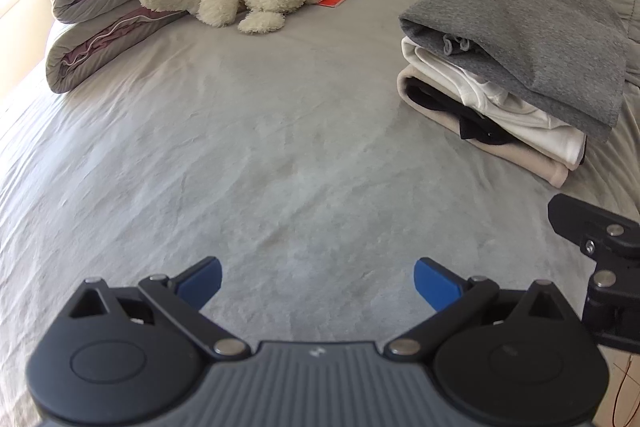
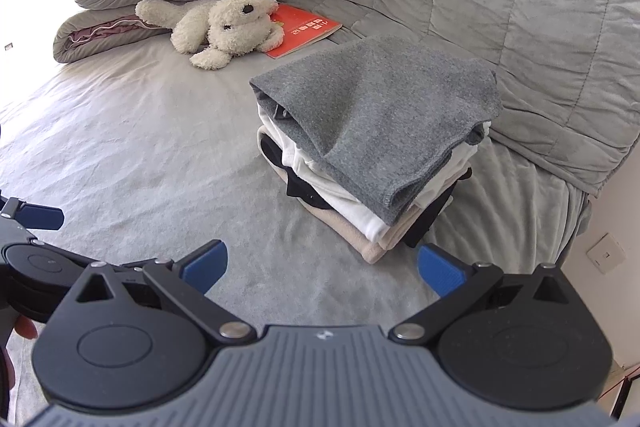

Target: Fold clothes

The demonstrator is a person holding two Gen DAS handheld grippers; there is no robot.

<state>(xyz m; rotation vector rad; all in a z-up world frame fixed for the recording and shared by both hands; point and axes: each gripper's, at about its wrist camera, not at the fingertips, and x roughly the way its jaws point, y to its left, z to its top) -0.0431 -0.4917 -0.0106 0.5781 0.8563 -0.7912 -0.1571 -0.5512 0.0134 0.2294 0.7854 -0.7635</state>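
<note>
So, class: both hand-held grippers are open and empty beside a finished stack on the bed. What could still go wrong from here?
1. The grey top garment overhangs the white layers below; a nudge might slide it off.
2. The right hand-held gripper sits close to the stack's beige bottom piece; moving forward could snag it.
3. The stack looks uneven and might lean on the soft bed.

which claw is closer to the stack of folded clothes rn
Right. The right claw hovers open just short of the stack of folded clothes; the left claw, also open, sits further off to the stack's left.
</note>
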